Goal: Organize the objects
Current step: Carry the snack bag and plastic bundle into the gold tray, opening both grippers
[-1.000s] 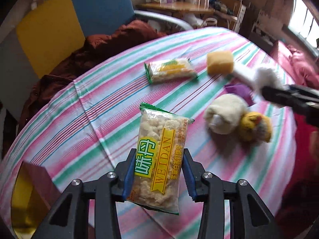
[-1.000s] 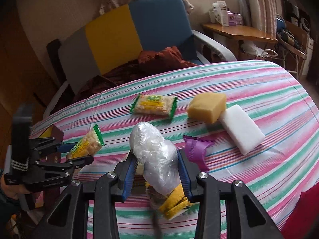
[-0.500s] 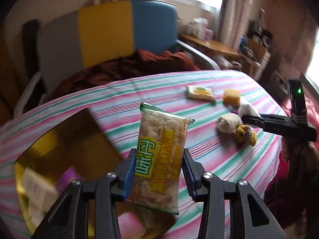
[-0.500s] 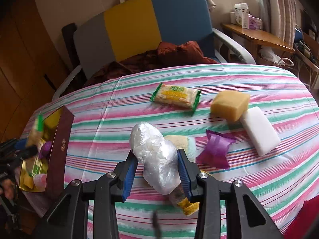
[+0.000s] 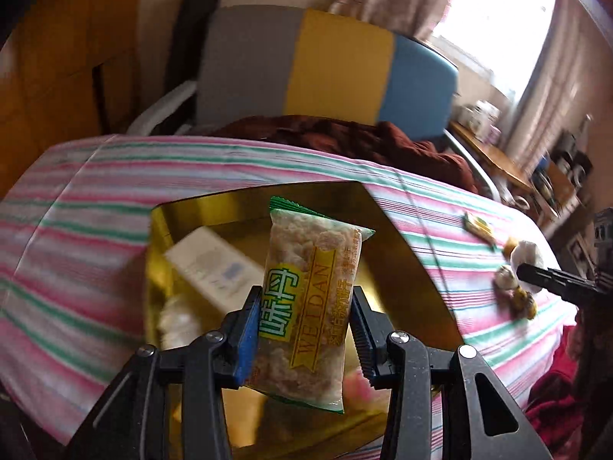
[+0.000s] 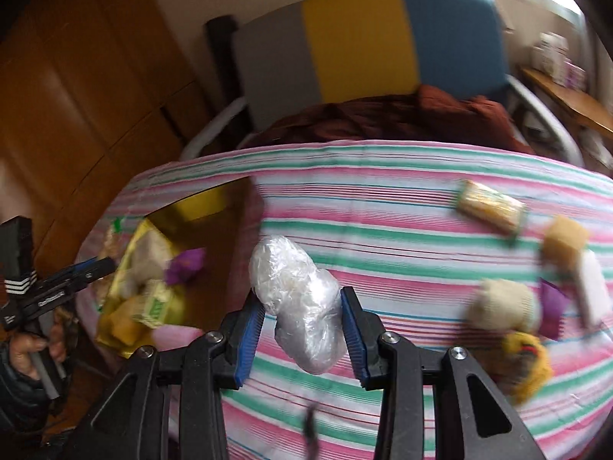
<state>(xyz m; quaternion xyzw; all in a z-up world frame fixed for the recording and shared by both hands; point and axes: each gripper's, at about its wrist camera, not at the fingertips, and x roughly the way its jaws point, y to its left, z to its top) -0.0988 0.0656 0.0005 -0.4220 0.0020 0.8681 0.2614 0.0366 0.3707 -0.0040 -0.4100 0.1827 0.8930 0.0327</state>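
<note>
We see our left gripper [image 5: 304, 333] clamped on a clear rice-cracker snack packet with a green and yellow label [image 5: 310, 287], gripped at its lower half, long axis upright and leaning slightly right, above an open gold-lined box [image 5: 398, 253] on the striped tablecloth [image 5: 76, 211]. Our right gripper [image 6: 302, 327] is clamped on a crumpled clear plastic-wrapped bundle [image 6: 299, 303], tilted top-left to bottom-right over the cloth

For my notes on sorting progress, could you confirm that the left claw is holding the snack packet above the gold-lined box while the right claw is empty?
Not quite: the right claw is not empty; in the right wrist view it is shut on a clear plastic-wrapped bundle. The rest stands: the left claw holds the snack packet above the gold-lined box.
</note>
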